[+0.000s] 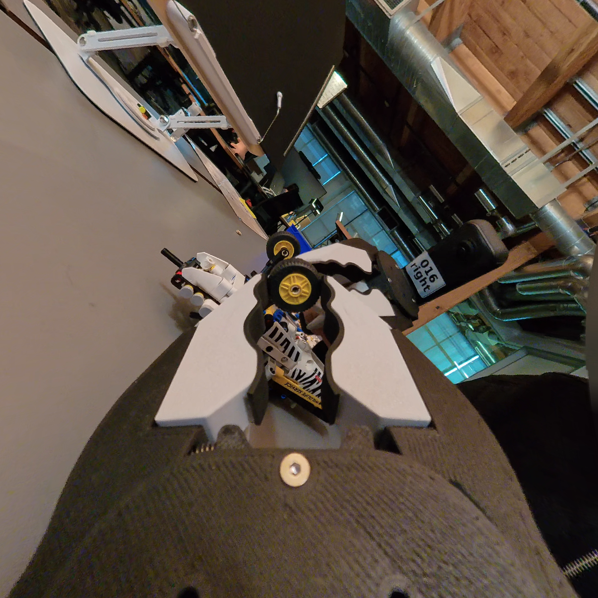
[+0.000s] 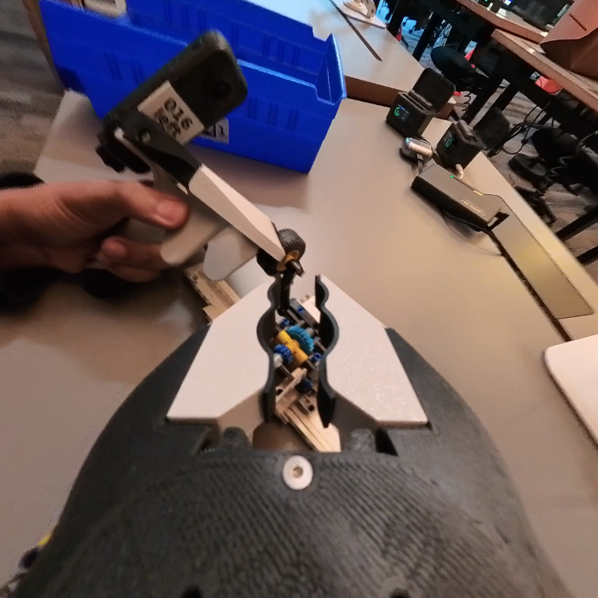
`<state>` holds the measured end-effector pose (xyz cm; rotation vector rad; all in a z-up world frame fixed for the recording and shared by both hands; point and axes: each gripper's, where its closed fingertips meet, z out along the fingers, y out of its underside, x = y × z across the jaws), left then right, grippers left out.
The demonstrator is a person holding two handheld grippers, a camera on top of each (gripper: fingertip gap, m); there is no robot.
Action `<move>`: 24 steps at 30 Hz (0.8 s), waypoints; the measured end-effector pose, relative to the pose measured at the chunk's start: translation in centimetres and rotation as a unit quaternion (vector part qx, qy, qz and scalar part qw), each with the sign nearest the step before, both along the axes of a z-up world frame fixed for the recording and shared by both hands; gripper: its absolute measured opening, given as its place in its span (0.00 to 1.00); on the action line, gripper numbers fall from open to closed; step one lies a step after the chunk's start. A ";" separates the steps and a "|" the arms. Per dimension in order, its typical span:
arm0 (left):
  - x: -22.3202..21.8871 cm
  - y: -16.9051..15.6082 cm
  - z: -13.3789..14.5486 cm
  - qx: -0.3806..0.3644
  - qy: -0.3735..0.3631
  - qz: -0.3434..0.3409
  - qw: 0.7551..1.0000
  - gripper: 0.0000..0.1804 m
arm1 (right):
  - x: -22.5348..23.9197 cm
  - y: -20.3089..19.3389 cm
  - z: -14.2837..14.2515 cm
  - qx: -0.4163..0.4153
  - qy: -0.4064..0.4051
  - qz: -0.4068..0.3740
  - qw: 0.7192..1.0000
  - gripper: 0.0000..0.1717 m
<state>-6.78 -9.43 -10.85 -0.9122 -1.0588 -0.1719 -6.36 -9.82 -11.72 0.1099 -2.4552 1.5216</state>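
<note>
My left gripper (image 1: 293,288) is shut on a black tyre with a yellow hub (image 1: 295,289), one wheel of a toy car. A second wheel (image 1: 282,247) of the same kind shows just behind it. The car's zebra-striped white and yellow body (image 1: 291,352) lies between my left fingers. My right gripper (image 2: 296,288) is shut on the car's underside (image 2: 293,348), where blue gears and a yellow part show. A thin black arm (image 2: 284,288) runs from the chassis up to the wheel (image 2: 291,244) held by the left gripper (image 2: 278,249). The right gripper (image 1: 343,263) also shows in the left wrist view.
A white toy model (image 1: 207,281) lies on the grey table (image 1: 81,226). A blue bin (image 2: 259,97) stands at the back. Black charger units (image 2: 417,110), a black box (image 2: 459,197) and a white flat device (image 2: 572,382) sit to the right. A hand (image 2: 81,223) holds the left gripper. My left and right fingertips are right by each other.
</note>
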 end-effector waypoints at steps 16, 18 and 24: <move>1.2 0.3 -0.5 -0.148 0.042 0.028 0.988 0.15 | -1.8 3.7 3.7 -0.082 0.192 -0.030 0.977 0.11; 1.3 0.4 -0.5 -0.175 0.053 0.034 0.983 0.15 | -1.8 3.7 3.8 -0.096 0.165 -0.029 0.981 0.12; 1.4 0.5 -0.5 -0.176 0.058 0.031 0.982 0.15 | -3.1 4.4 5.0 -0.158 0.129 -0.054 0.978 0.12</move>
